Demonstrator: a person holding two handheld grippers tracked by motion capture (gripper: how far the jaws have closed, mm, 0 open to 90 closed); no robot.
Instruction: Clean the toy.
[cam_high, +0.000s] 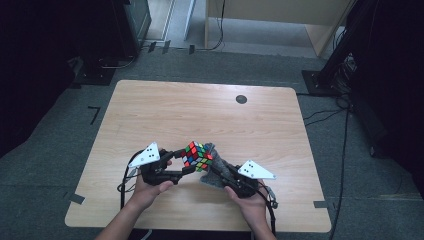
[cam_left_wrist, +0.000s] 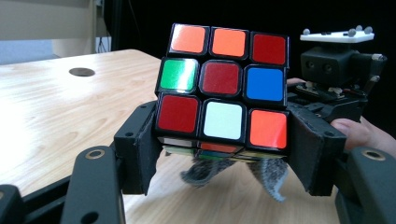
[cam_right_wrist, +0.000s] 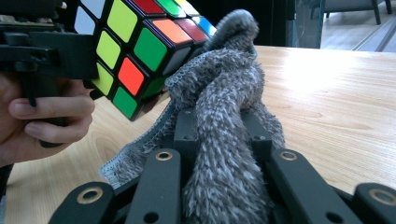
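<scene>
Looking down, the left gripper (cam_high: 181, 159) clamps a puzzle cube (cam_high: 197, 156) above the table (cam_high: 150, 110) near its front edge; its own view shows jaws squeezing the cube's sides; the right gripper (cam_right_wrist: 219, 126) pinches a grey cloth (cam_right_wrist: 224, 140) against the cube.

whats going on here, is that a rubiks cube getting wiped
Looks like it. A person holds a gripper in each hand over a wooden table. The left gripper is clamped on a scrambled Rubik's cube, held up off the table. The right gripper is shut on a grey fuzzy cloth, which presses against the cube's side.
</scene>
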